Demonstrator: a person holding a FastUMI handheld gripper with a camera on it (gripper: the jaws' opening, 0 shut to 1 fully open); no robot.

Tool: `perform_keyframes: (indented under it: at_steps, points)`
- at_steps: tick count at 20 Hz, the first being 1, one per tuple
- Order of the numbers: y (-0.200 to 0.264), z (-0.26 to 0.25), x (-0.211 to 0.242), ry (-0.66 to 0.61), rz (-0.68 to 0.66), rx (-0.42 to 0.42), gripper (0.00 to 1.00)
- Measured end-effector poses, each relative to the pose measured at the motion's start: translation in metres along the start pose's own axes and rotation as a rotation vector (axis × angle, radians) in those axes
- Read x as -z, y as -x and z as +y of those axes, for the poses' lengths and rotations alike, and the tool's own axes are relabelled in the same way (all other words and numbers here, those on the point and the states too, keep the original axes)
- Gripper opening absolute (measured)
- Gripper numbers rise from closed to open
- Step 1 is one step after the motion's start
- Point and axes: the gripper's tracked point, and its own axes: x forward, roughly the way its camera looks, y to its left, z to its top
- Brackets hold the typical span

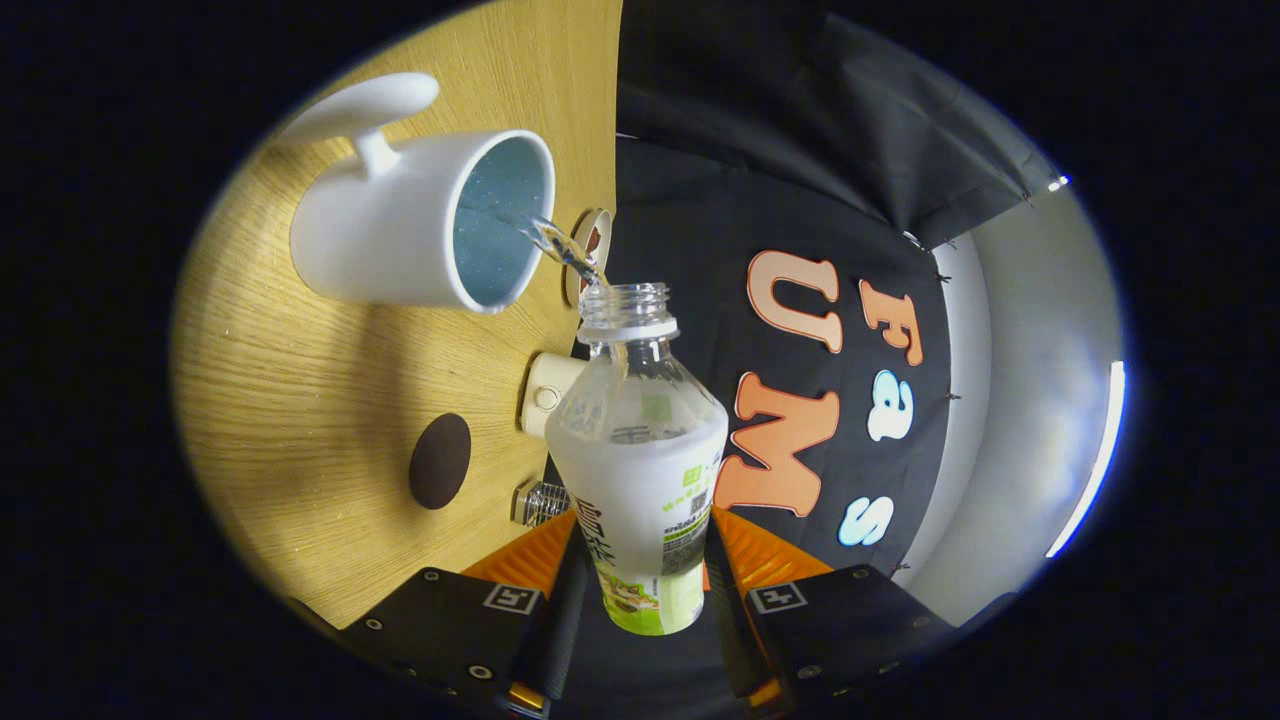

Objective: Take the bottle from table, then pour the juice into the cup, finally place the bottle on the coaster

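Observation:
My gripper (640,590) is shut on the clear plastic bottle (640,450), which has a white and green label and no cap. The whole view is rolled sideways, so the bottle is tipped over. A thin stream of clear liquid (560,248) runs from the bottle's open mouth into the white mug (400,225), whose blue-speckled inside faces me just beyond the bottle's neck. The mug's handle points away from the bottle. A dark brown round coaster (440,461) lies on the wooden table (290,400), beside the bottle's body and closer to my fingers than the mug.
A small white cylinder (548,395) and a clear faceted glass item (540,502) sit at the table's edge behind the bottle. A round wooden piece (592,245) stands near the mug's rim. The black booth wall (850,330) hangs past the table edge.

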Motion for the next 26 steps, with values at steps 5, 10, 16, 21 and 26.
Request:
perform_keyframes:
  at_steps: [5, 10, 16, 21, 26]
  points:
    - [-0.004, -0.003, 0.003, 0.016, -0.009, -0.011, 0.61]
    - [-0.004, -0.008, 0.001, 0.039, -0.017, -0.007, 0.61]
    - [-0.004, -0.01, -0.001, 0.066, -0.026, 0.0, 0.61]
    - [-0.006, -0.012, 0.0, 0.088, -0.03, 0.007, 0.61]
    - [-0.005, -0.018, -0.002, 0.118, -0.041, 0.03, 0.61]
